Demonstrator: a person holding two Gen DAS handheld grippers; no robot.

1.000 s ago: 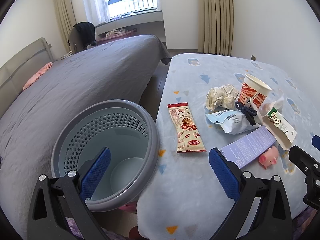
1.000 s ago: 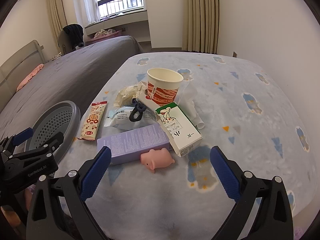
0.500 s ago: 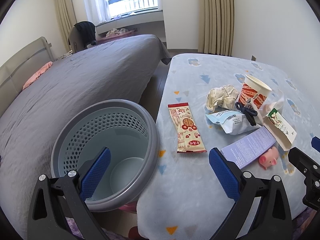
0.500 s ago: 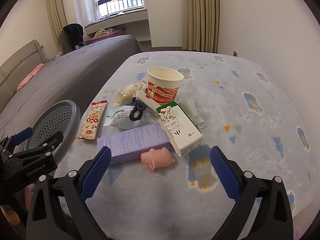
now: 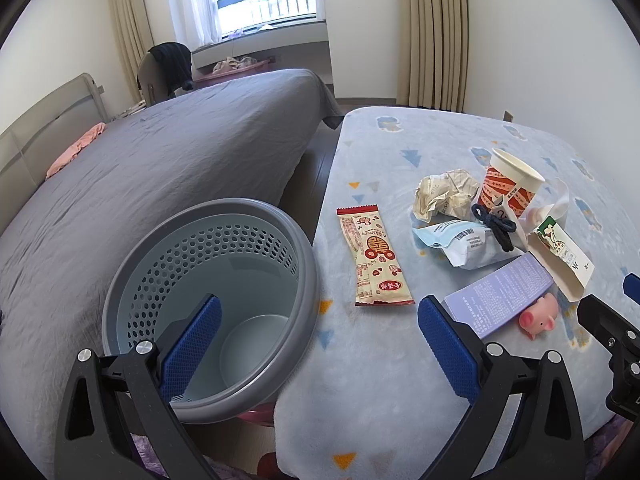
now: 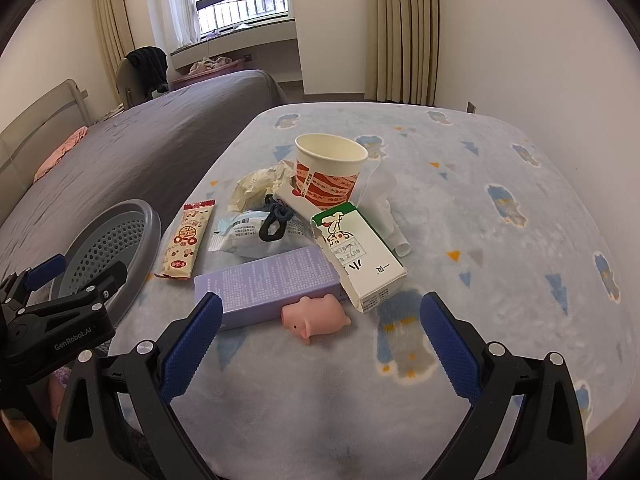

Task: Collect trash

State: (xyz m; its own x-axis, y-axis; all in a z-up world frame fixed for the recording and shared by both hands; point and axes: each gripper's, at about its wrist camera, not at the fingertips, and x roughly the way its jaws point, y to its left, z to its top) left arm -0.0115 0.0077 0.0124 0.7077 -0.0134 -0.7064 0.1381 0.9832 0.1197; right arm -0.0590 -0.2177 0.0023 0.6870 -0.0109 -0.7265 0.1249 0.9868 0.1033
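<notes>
A grey perforated bin [image 5: 208,280] stands left of the blue blanket [image 5: 400,360], and also shows in the right wrist view [image 6: 112,240]. On the blanket lie a snack wrapper [image 5: 374,256], crumpled paper [image 5: 444,196], a paper cup [image 6: 330,174], a blue-white pouch [image 5: 464,240], a milk carton [image 6: 358,256] and a purple box [image 6: 272,284]. My left gripper [image 5: 320,344] is open, above the bin's edge. My right gripper [image 6: 318,350] is open, empty, just before the purple box.
A pink toy pig [image 6: 314,316] lies by the purple box. A black hair tie [image 6: 276,222] rests on the pouch. A grey bed [image 5: 140,180] runs along the left. A wall [image 6: 540,40] stands behind the blanket at right.
</notes>
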